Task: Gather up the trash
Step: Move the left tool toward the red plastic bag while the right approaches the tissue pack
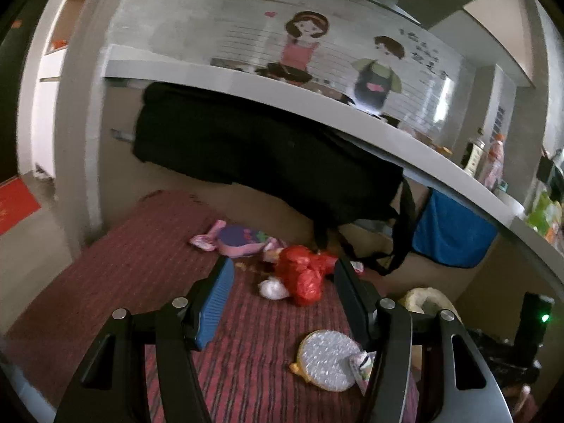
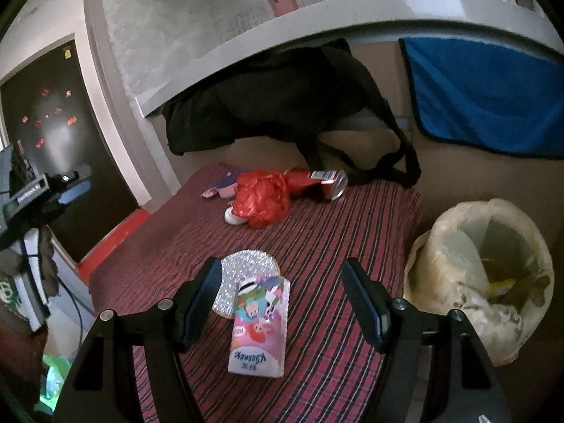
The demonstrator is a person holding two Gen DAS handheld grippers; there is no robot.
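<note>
Indoors, two black hand-held grippers hover above a red-and-dark striped woven mat (image 2: 328, 232) spread on the floor below a long grey shelf (image 1: 246, 84). Left hand-held gripper (image 1: 282, 275), jaws spread wide and grasping nothing, points toward a crumpled red plastic bag (image 1: 303, 271) lying near the mat's far edge, with a small white wad (image 1: 271, 289) touching its near side and a pink-and-purple cartoon packet (image 1: 236, 239) just beyond it. Right hand-held gripper (image 2: 282, 278) is likewise released, its blue-padded fingers (image 2: 366, 303) standing either side of a pink cartoon-printed tissue pack (image 2: 261, 324) that lies on the mat near its front edge, untouched by either pad. The pack's far end overlaps a round silver glittery disc with an orange rim (image 2: 243, 268). Behind the red bag, a red drink can (image 2: 324, 183) lies on its side at the mat's far edge. Just off the mat's right edge stands a bin lined with a cream translucent plastic bag (image 2: 458, 268), some scraps inside. A black bag with long straps (image 2: 282, 105) and a blue cloth (image 2: 486, 95) hang from the shelf.
</note>
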